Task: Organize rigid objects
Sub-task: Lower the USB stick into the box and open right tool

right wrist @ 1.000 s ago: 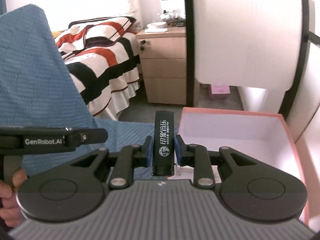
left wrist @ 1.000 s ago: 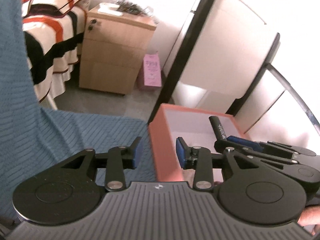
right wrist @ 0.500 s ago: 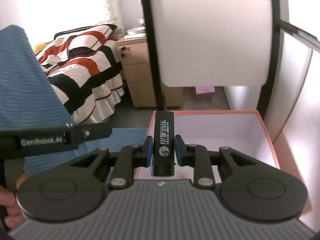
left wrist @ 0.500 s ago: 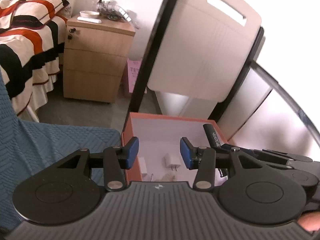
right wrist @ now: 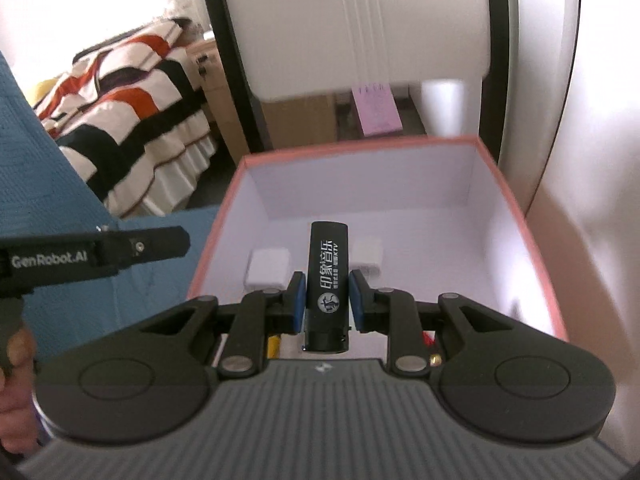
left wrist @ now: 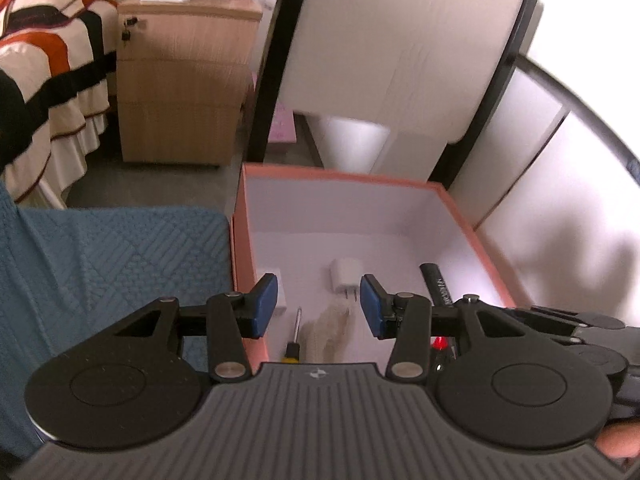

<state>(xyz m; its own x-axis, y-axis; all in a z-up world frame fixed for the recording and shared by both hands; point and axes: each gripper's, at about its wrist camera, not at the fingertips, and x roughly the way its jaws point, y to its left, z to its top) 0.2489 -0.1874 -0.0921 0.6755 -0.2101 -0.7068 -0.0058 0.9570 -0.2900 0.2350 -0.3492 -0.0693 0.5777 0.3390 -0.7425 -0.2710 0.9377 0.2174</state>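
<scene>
My right gripper (right wrist: 326,298) is shut on a black cylinder with white print (right wrist: 327,280) and holds it over the open orange box (right wrist: 520,208). The same cylinder (left wrist: 436,286) shows at the right in the left wrist view. My left gripper (left wrist: 318,306) is open and empty above the box's near left part (left wrist: 238,240). Inside the box lie a white plug adapter (left wrist: 345,276), a white block (right wrist: 269,269), a screwdriver with a yellow handle (left wrist: 295,338) and a pale crumpled item (left wrist: 328,330).
The box stands next to a blue quilted cover (left wrist: 120,272). Behind it are a black-framed white panel (left wrist: 400,52), a wooden bedside cabinet (left wrist: 180,80), a pink bag (right wrist: 376,110) and a striped bed (right wrist: 132,120).
Both grippers have moved forward over the box, so its inside and contents now show. The right gripper still holds the black cylinder. The left gripper stays open.
</scene>
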